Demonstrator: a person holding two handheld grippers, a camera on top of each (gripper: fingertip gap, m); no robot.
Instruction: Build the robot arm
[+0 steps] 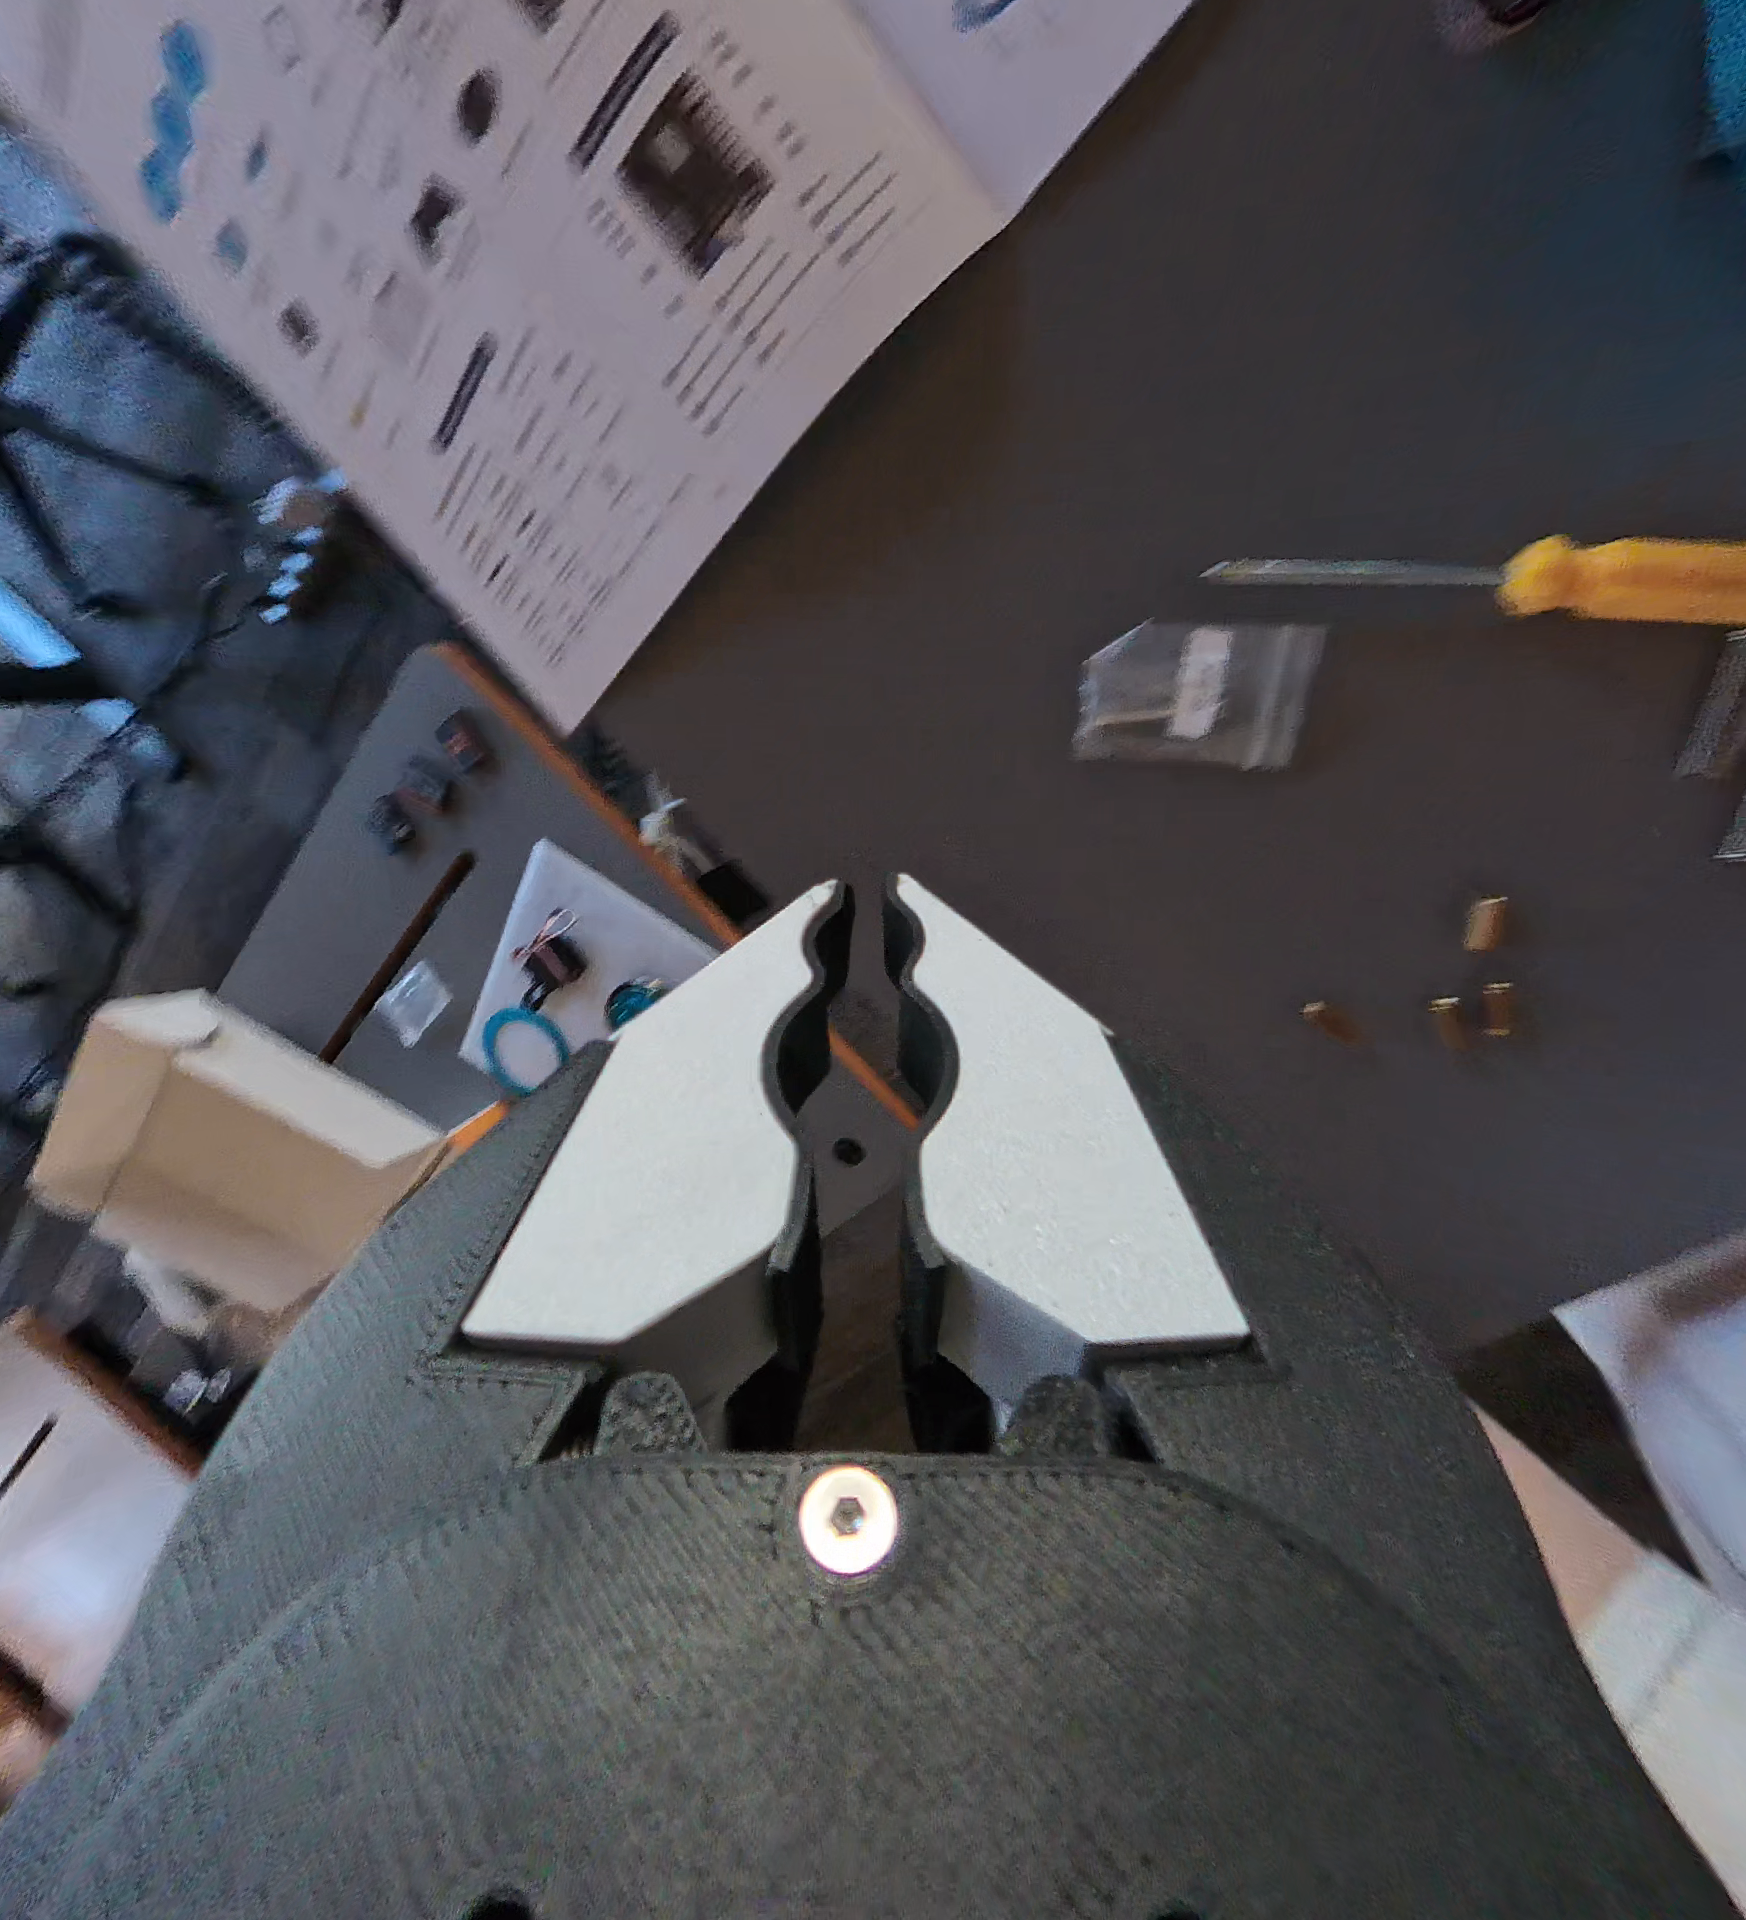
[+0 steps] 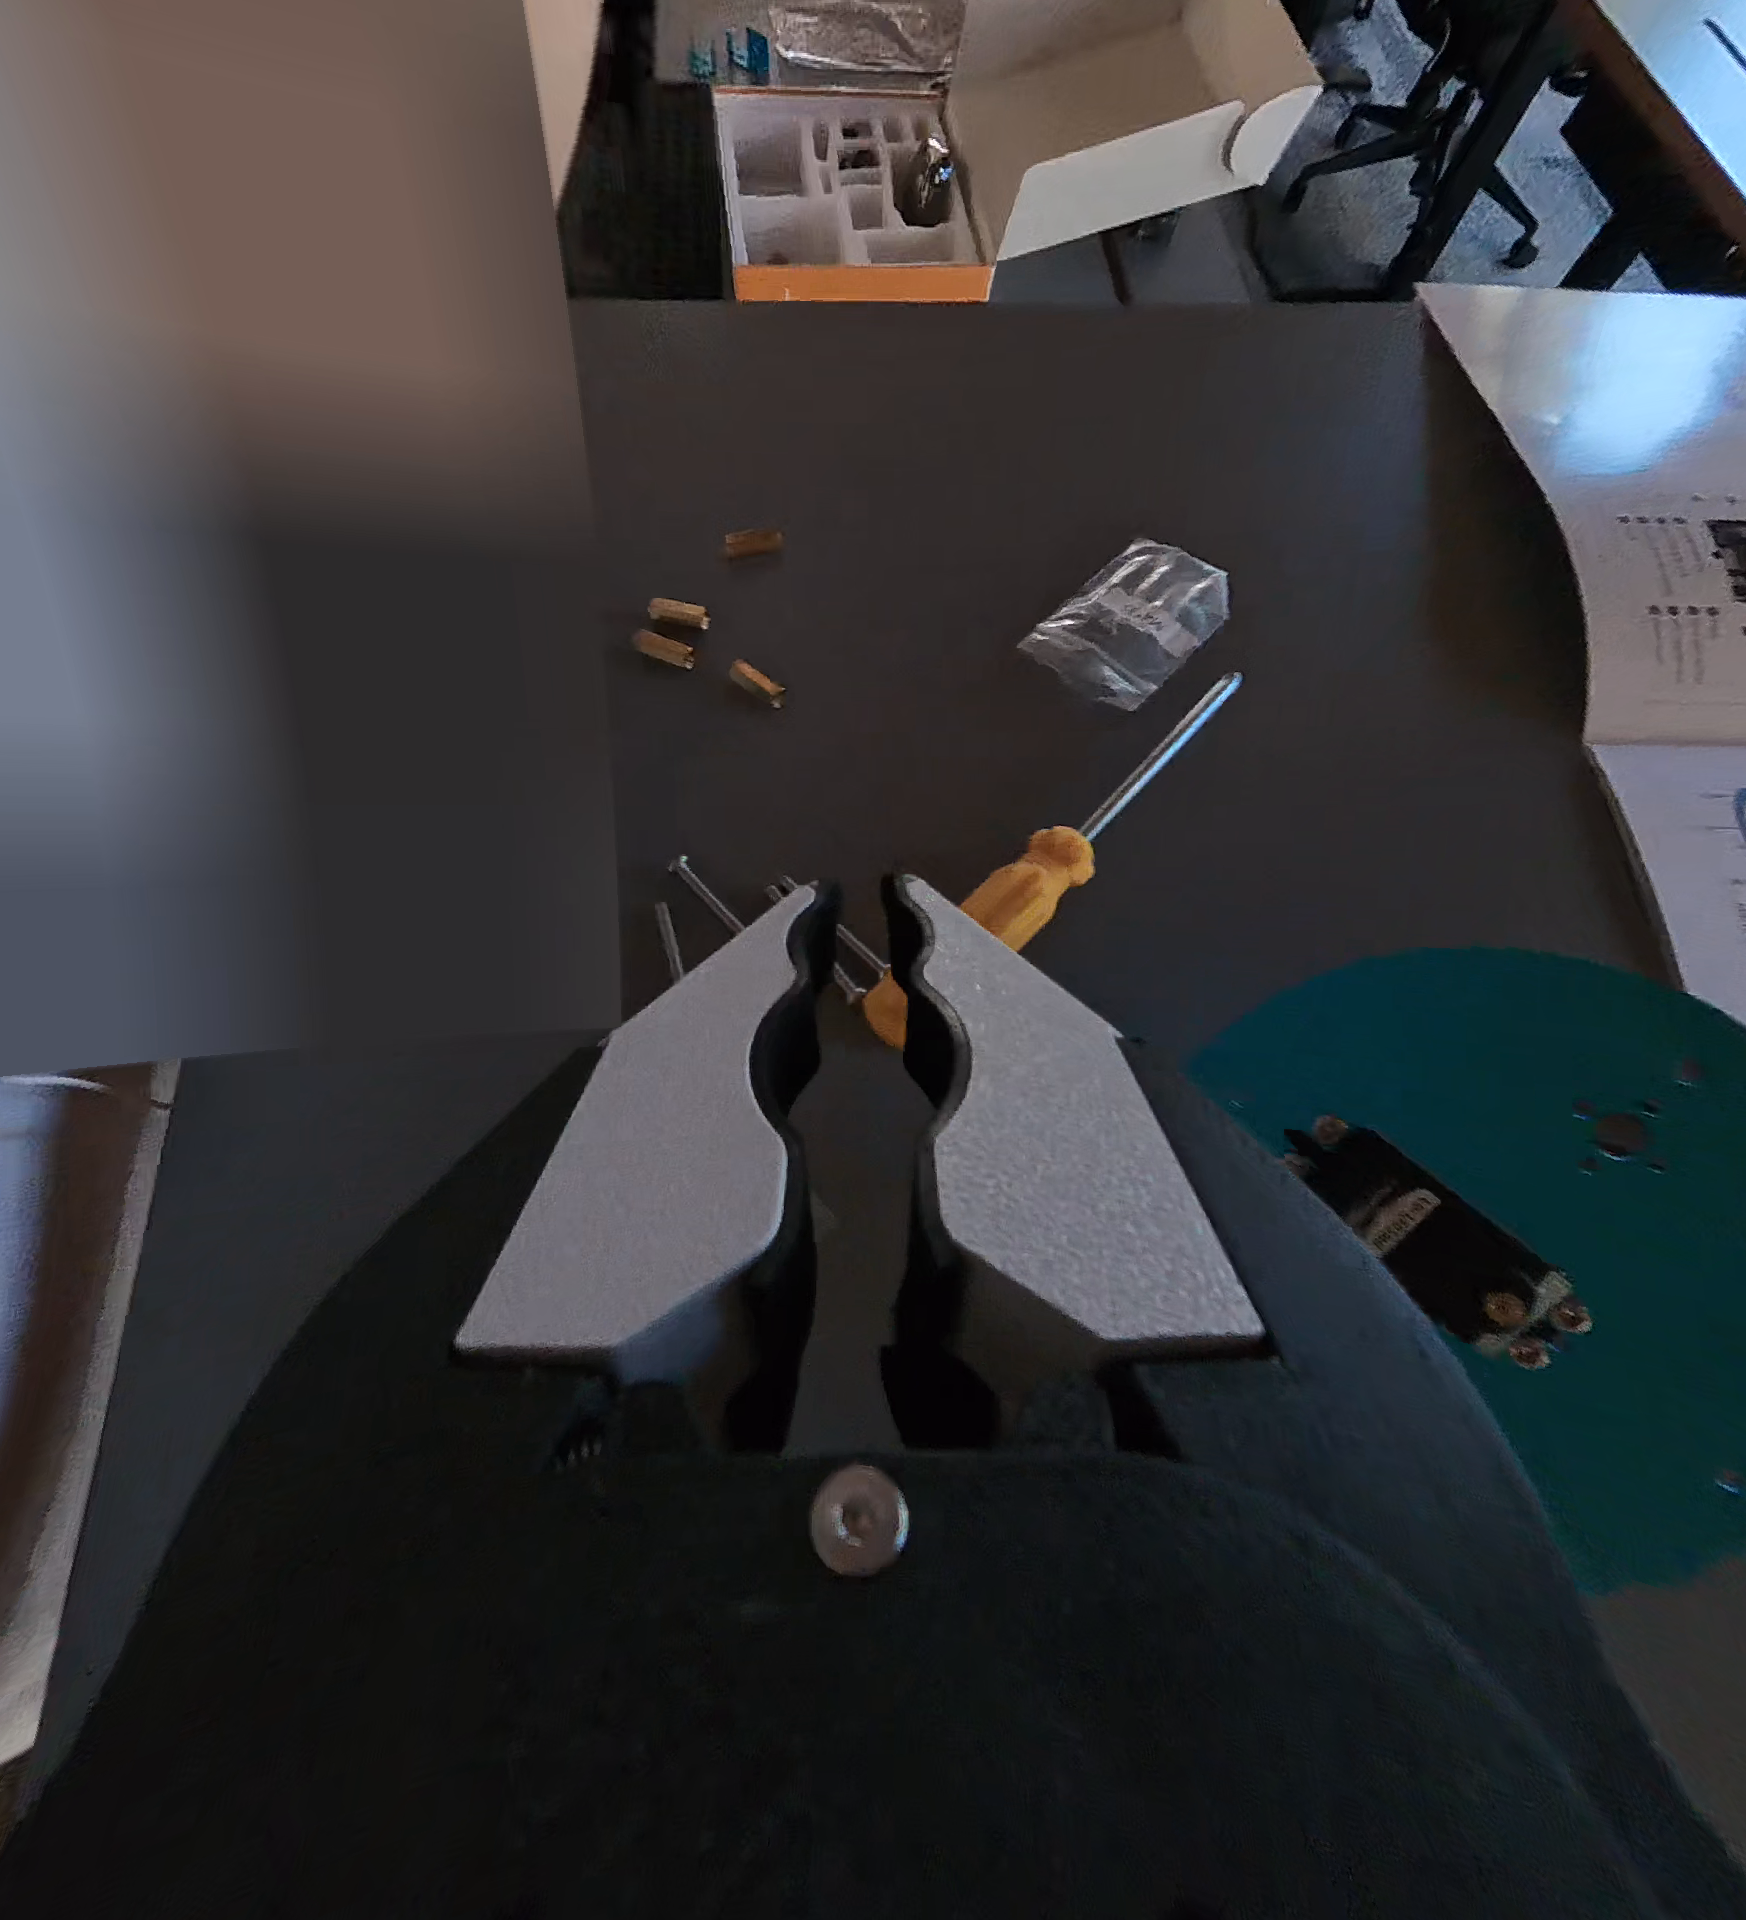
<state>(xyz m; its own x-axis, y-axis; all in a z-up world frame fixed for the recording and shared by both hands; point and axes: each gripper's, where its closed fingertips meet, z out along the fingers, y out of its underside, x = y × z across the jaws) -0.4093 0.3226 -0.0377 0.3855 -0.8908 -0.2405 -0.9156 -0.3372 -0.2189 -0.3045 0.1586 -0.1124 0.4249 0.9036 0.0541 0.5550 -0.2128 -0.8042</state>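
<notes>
My left gripper [image 1: 867,896] is nearly shut on a thin dark flat part with a hole [image 1: 848,1153], held deep between its fingers. It hangs above the left edge of the dark table [image 1: 1264,364], and the view is motion-blurred. My right gripper [image 2: 861,896] is open by a narrow gap and empty. It hovers just above the orange-handled screwdriver [image 2: 1030,883] and a few long screws [image 2: 708,899]. Several brass standoffs [image 2: 677,615] and a small clear bag of parts [image 2: 1129,623] lie farther out. The screwdriver [image 1: 1658,582], bag [image 1: 1196,691] and standoffs [image 1: 1451,1018] also show in the left wrist view.
A teal disc [image 2: 1575,1091] with a black servo [image 2: 1420,1236] on it lies right of my right gripper. Printed sheets [image 2: 1700,582] cover the table's right side. An open box with a foam insert [image 2: 848,197] stands beyond the far edge. A white box [image 1: 225,1122] sits lower left.
</notes>
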